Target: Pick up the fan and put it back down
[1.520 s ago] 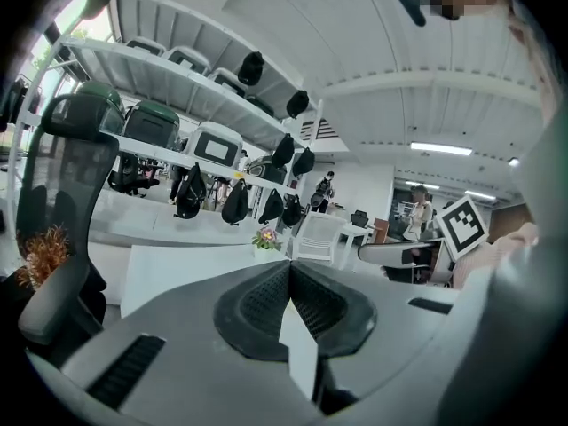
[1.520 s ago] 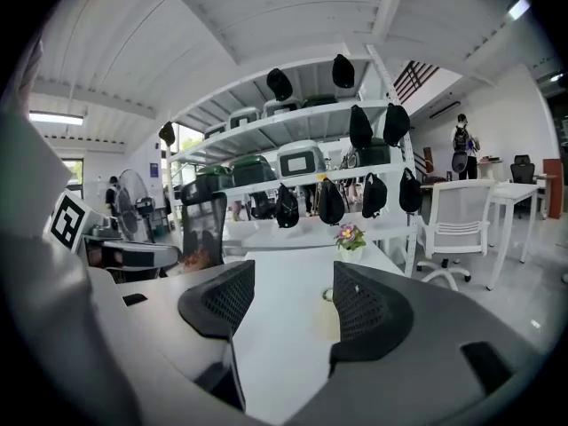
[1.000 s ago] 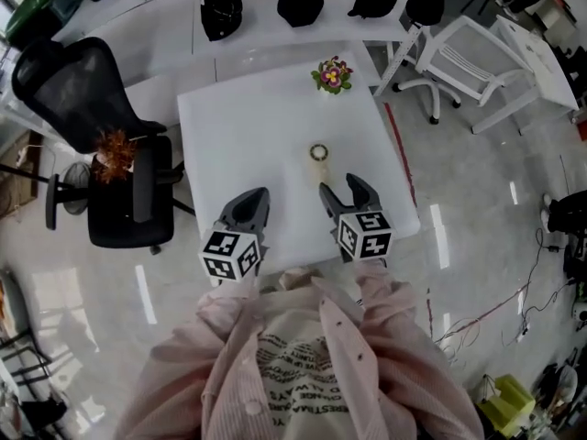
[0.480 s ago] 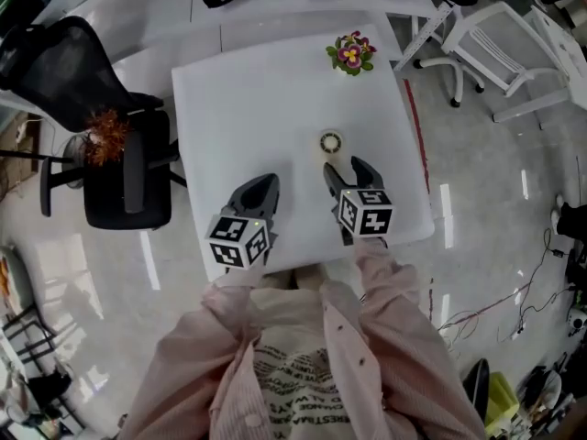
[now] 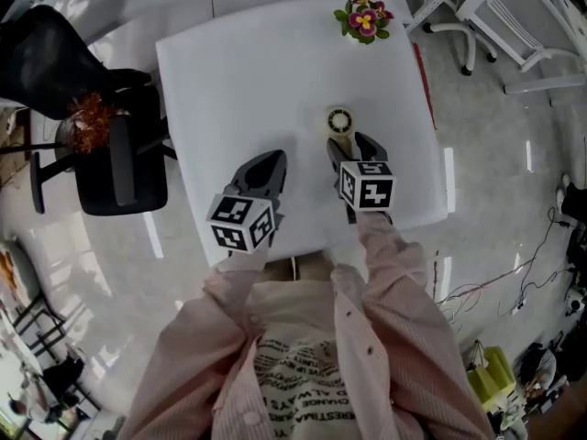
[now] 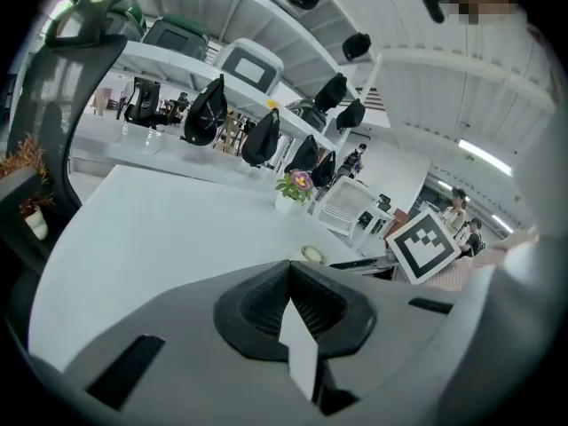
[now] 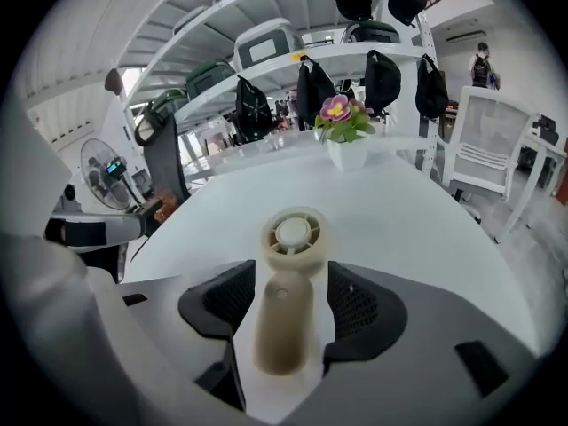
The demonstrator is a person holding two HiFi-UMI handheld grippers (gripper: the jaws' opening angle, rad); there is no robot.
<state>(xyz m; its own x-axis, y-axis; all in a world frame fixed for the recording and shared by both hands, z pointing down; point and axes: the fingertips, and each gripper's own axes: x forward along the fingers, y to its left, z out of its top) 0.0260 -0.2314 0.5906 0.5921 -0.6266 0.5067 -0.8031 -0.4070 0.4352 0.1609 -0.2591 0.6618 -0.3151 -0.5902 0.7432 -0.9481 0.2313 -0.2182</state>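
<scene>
The fan (image 5: 340, 122) lies unlifted near the table's (image 5: 229, 71) right edge, its handle between the right gripper's (image 5: 350, 146) unclenched jaws, while the left gripper (image 5: 272, 161) is clenched on nothing.

In the head view the fan (image 5: 340, 120) shows only its round head; its handle lies under the right gripper (image 5: 350, 142). In the left gripper view the fan is a small pale ring, too small for detail (its handle sits behind the right gripper's dark jaws). The head view's left edge cuts off the black chair (image 5: 50, 55), and its top edge cuts off the white chair (image 5: 510, 5).
</scene>
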